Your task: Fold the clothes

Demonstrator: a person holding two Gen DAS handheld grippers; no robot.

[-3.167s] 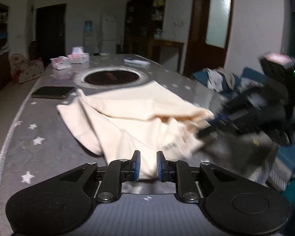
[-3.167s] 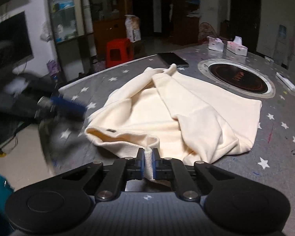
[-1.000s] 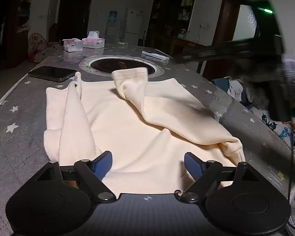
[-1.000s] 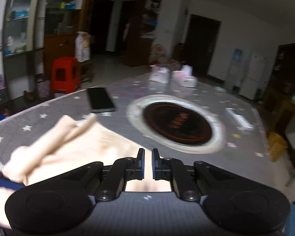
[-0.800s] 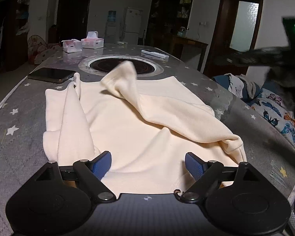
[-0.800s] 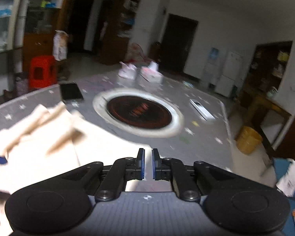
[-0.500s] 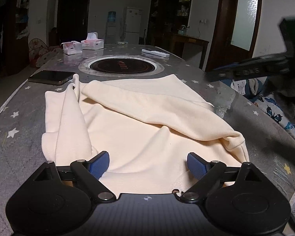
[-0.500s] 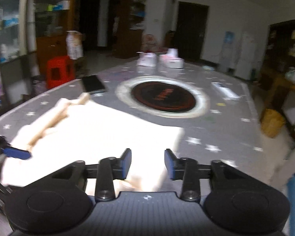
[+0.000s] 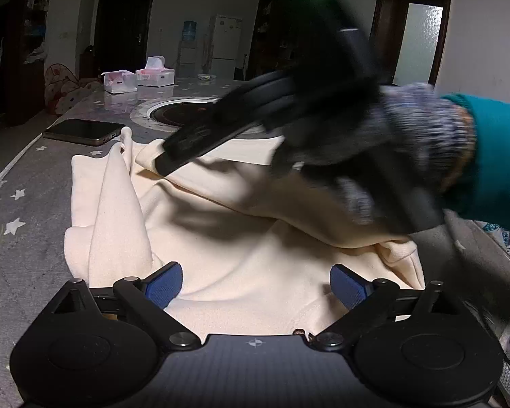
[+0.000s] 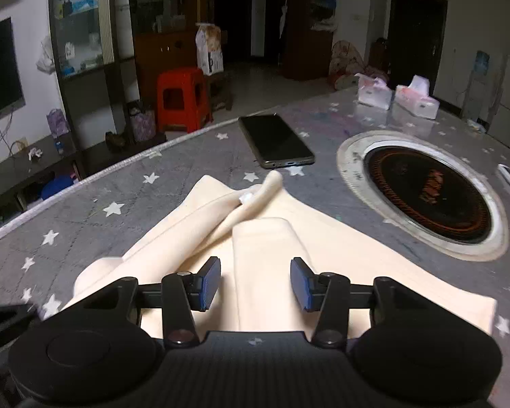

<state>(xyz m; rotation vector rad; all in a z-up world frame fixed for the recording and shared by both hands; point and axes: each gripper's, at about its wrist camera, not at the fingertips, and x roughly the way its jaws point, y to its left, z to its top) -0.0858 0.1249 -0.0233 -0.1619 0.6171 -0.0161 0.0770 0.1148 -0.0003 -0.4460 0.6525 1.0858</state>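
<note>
Two grippers work a cream garment [image 10: 323, 265] lying on the starred table [image 10: 193, 156] near its edge: my left gripper [image 9: 255, 284] gapes over the hem, opening, gripping nothing; my right gripper [image 10: 255, 284], pinched shut a second ago, now spreads over the dropped sleeve [image 10: 265, 244], beside a phone [image 10: 275, 141].

The left gripper [image 9: 255, 287] was black with blue ribbed pads [image 9: 163, 285] and silver screws. At three o'clock, a mottled knit glove [image 9: 425, 129] met a teal sleeve [image 9: 499, 156].
</note>
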